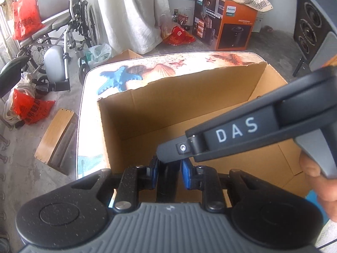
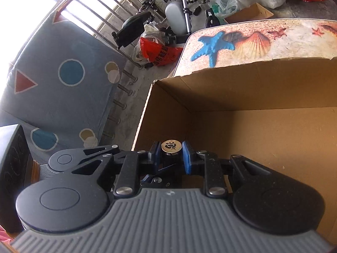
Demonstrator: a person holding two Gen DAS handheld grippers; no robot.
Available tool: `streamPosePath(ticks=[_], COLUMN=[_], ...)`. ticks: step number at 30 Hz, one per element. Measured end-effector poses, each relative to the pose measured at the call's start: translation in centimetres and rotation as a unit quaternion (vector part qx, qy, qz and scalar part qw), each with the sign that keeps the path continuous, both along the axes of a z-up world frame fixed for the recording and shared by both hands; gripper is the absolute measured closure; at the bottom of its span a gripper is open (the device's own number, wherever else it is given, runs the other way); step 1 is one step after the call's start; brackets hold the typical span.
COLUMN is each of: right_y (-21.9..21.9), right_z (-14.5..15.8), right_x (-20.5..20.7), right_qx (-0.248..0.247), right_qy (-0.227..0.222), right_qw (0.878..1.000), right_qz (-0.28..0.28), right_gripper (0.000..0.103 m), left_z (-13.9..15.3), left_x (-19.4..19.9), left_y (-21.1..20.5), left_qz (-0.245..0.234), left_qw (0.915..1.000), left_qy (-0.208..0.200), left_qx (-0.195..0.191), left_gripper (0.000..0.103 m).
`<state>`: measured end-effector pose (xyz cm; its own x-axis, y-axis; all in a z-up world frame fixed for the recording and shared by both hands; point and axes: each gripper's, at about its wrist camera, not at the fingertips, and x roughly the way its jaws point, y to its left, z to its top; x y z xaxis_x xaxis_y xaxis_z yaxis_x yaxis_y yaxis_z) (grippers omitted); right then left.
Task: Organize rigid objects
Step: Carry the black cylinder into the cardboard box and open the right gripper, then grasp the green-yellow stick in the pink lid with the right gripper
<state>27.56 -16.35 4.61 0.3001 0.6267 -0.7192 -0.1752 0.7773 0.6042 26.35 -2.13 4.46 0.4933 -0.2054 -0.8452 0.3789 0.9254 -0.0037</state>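
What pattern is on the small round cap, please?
A black rose on the shiny metallic round cap, clearest in the right wrist view.

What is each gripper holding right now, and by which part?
The right gripper clamps a small dark cylinder with a rose-marked cap, gripped on its sides just below the cap. The left gripper pinches a dark object; what it is cannot be told.

Matt cardboard box [image 2: 263, 126]; glossy metal-capped black cylinder [image 2: 171, 147].

We are in a lived-in home room used partly for storage: a folded wheelchair [image 1: 61, 27] by a pale curtain [image 1: 134, 12], red plastic bags [image 1: 29, 109] on the bare concrete floor [image 1: 25, 147], an orange appliance carton [image 1: 227, 23], and a seashell-print table [image 1: 147, 71].
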Motion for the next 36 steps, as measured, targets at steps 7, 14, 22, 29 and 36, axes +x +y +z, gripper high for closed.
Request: streamPosePath(ticks=[7,14,22,29,36], right_y=[2.8,4.6,2.3,-4.9,-12.4], right_z=[-4.1,-5.6,-2.0,6.7,9.2], right_x=[4.9,8.2,6.9,-4.1,-19.5], right_qx=[-0.020,-0.029,-0.011,0.030,0.050], right_qy=[0.036,0.032,-0.002,-0.096,-0.176], right_qw=[0.999,0.999,1.000,0.994,0.979], right_qz=[0.015,-0.004,-0.023,-0.042,-0.090], right_gripper=[0.082,0.078,0.066,0.066,0.066], left_z=[-0.4,0.4,3.6,7.2,4.8], left_x=[0.6,0.1,-2.7,-9.6,-17.9], left_y=[1.4,1.6,2.5,3.4,1.3], left_qz=[0.012,0.008,0.001,-0.019,-0.080], left_qw=[0.9998,0.9997,0.9957,0.9856,0.9780], left_qy=[0.012,-0.008,-0.068,-0.131,-0.118], left_qx=[-0.010,-0.020,-0.063,-0.105,-0.152], left_gripper=[0.070,0.061,0.053,0.048,0.047])
